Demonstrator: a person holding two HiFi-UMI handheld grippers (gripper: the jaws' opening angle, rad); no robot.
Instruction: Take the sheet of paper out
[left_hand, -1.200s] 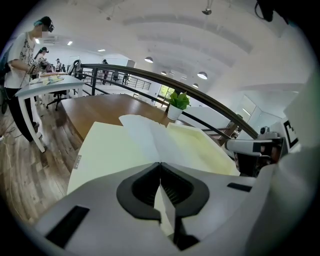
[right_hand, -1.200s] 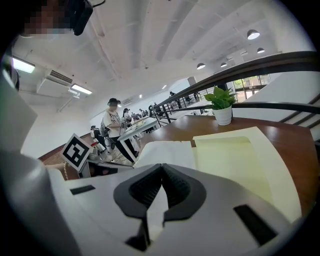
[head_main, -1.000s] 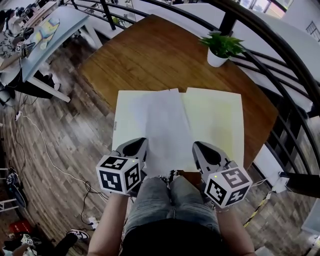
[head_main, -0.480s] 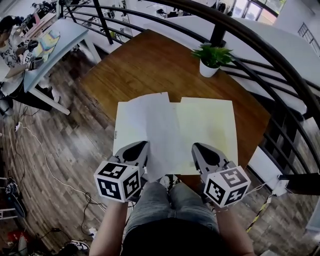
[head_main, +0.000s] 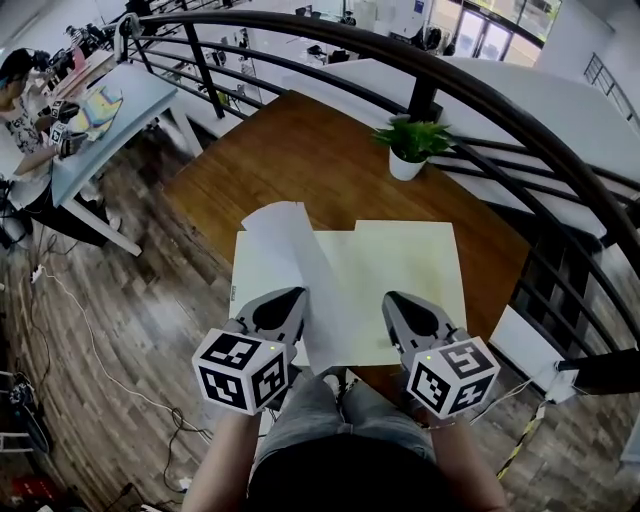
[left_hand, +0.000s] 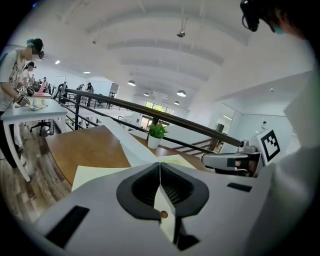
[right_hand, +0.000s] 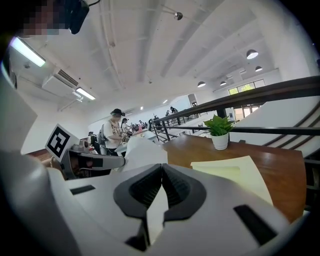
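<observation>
Head view: a round wooden counter fills the middle of the frame, with a curved dark railing behind it. An open pale yellow folder lies flat on the counter's near side. The sheet of paper crosses the folder's left half from upper left to lower centre. Its far end is curled up off the folder and its near edge lies between the two claws.

The left claw sits at lower left and the right claw at lower right. Both point away from the person, whose jeans show at the bottom edge. A small potted plant stands on the far right part of the counter, well apart from the folder.

In the left gripper view, the left claw has its jaws pressed together on a thin pale edge. The white sheet rises from there toward the upper left, and the folder lies below it.

In the right gripper view, the right claw is likewise clamped on a thin pale strip. This appears to be the same sheet, which bulges up just left of the jaws. The folder lies at right and the plant beyond it.
</observation>
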